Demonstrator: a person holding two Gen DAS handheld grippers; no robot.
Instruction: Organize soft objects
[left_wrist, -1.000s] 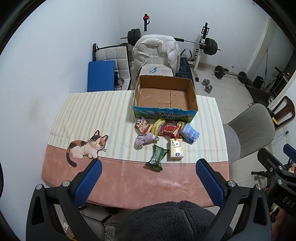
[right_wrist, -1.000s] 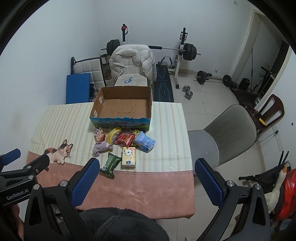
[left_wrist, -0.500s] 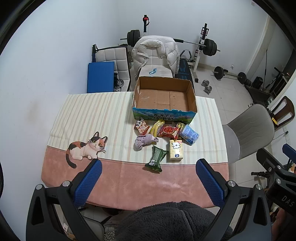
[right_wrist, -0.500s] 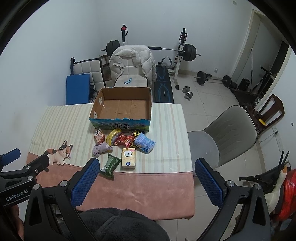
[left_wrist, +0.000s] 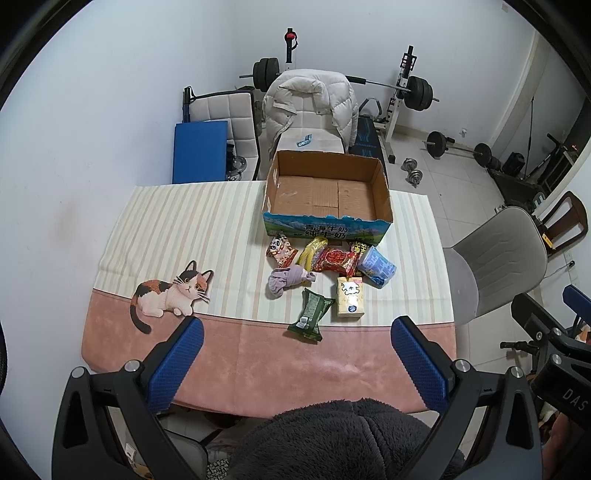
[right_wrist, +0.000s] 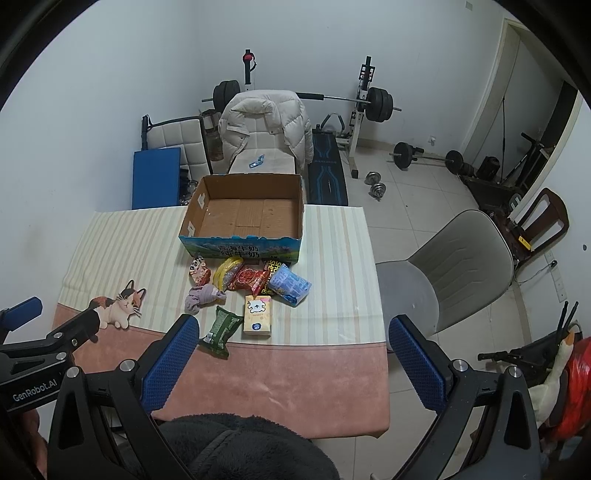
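Observation:
An open, empty cardboard box stands at the table's far middle. In front of it lies a pile of soft items: a purple cloth, a green packet, a yellow tissue pack, a red snack bag, a blue pack, a yellow bag and a cartoon snack bag. My left gripper and right gripper are both open and empty, held high over the table's near edge.
The table has a striped and pink cloth with a cat picture. A grey chair stands to the right. A chair with a white jacket and gym weights are behind.
Both views have drifted slightly; the table and box sit a touch higher in the frames. Nothing on the table has moved.

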